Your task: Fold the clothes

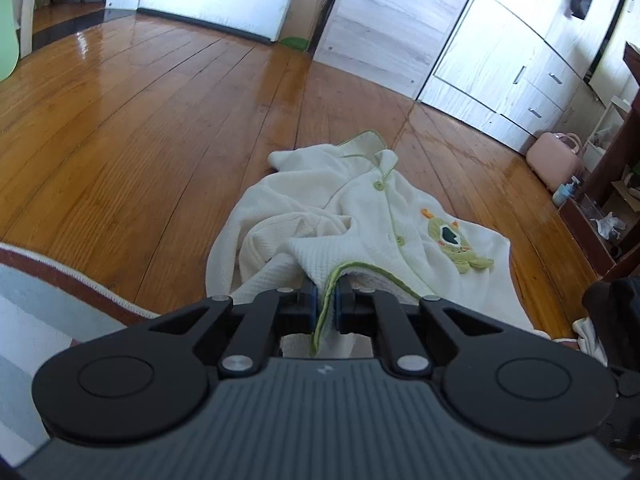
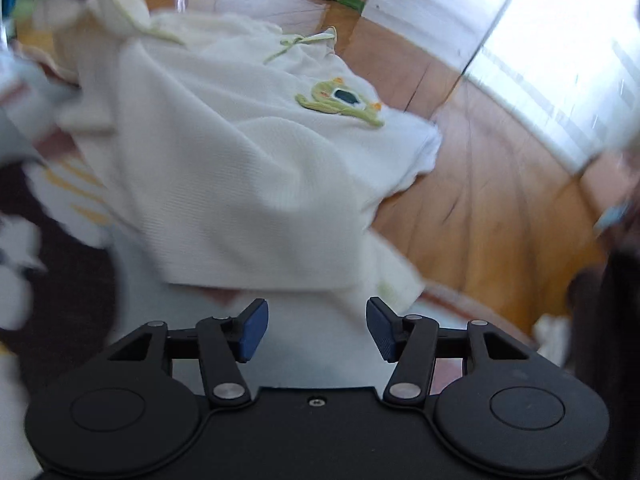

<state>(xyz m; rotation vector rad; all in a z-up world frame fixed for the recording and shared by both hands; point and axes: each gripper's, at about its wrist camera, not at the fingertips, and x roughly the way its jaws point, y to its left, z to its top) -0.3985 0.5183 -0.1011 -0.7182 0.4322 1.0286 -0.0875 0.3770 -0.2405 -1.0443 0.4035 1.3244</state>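
A cream child's shirt (image 1: 340,216) with green trim, green buttons and a green monster patch (image 1: 456,244) lies crumpled on the wooden floor. My left gripper (image 1: 326,300) is shut on its green-trimmed edge, which runs between the blue pads. In the right wrist view the same shirt (image 2: 224,168) spreads ahead, blurred, with the patch (image 2: 340,102) at its far side. My right gripper (image 2: 318,328) is open and empty, just short of the shirt's near hem.
A striped rug edge (image 1: 60,280) lies at the left. White wardrobes and drawers (image 1: 500,60) line the far right wall. A pink case (image 1: 554,160) and a dark wooden shelf (image 1: 612,208) stand at the right. Bare wooden floor (image 1: 140,140) lies to the left.
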